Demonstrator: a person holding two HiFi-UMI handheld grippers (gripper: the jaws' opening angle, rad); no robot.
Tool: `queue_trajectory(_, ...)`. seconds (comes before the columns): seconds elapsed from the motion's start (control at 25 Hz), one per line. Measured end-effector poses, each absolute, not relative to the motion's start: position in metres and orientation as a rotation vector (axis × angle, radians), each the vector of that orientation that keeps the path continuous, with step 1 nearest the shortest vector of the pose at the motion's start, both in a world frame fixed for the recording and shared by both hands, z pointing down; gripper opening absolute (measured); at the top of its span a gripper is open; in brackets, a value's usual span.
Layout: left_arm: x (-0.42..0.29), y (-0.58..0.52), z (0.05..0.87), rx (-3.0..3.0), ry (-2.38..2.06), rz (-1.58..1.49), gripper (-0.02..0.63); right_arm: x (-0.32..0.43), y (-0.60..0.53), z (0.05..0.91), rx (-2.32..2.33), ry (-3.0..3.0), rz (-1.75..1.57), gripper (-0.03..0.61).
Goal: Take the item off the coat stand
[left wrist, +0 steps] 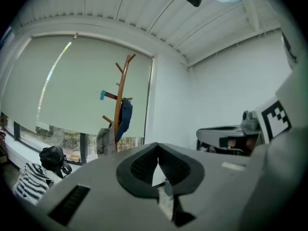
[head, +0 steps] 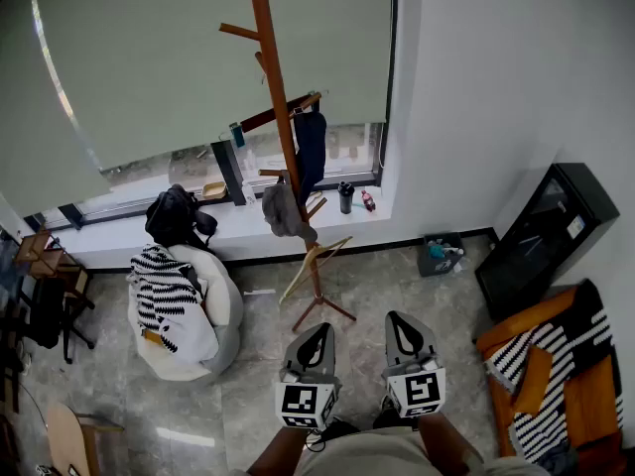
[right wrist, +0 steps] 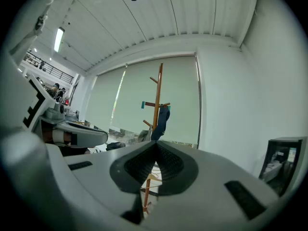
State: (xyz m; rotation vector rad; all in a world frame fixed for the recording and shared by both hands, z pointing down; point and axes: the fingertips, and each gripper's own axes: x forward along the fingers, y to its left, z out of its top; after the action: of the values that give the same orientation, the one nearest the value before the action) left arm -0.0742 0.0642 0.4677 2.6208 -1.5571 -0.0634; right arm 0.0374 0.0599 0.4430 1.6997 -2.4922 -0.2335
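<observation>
The wooden coat stand rises by the window, a few steps ahead of me. A dark blue garment hangs from one of its upper pegs. A grey item hangs lower on the stand, and a wooden hanger leans at its foot. My left gripper and right gripper are side by side near my body. Both are shut and hold nothing, far short of the stand. The stand and garment show beyond the shut left jaws. In the right gripper view, the stand and garment lie straight ahead.
A white beanbag with a striped cloth sits left of the stand. A black backpack and bottles rest on the windowsill. A small bin, a black cabinet and an orange striped seat stand to the right.
</observation>
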Motion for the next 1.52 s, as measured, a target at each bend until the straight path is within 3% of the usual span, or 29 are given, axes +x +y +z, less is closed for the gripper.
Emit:
queue_trajectory(0.36, -0.079, 0.058, 0.483, 2.589, -1.53, -0.031, 0.009, 0.038, 0.056, 0.46, 1.704, -2.504, -0.172, 0.005)
queue_trajectory(0.92, -0.072, -0.031, 0.477, 2.521, -1.684, 0.0, 0.011, 0.047, -0.044, 0.454, 1.588, -2.62, -0.188, 0.005)
queue_trajectory(1.52, -0.047, -0.108, 0.495, 2.431, -1.764, 0.21, 0.011, 0.087, -0.121, 0.488, 1.461, -2.727, 0.077, 0.005)
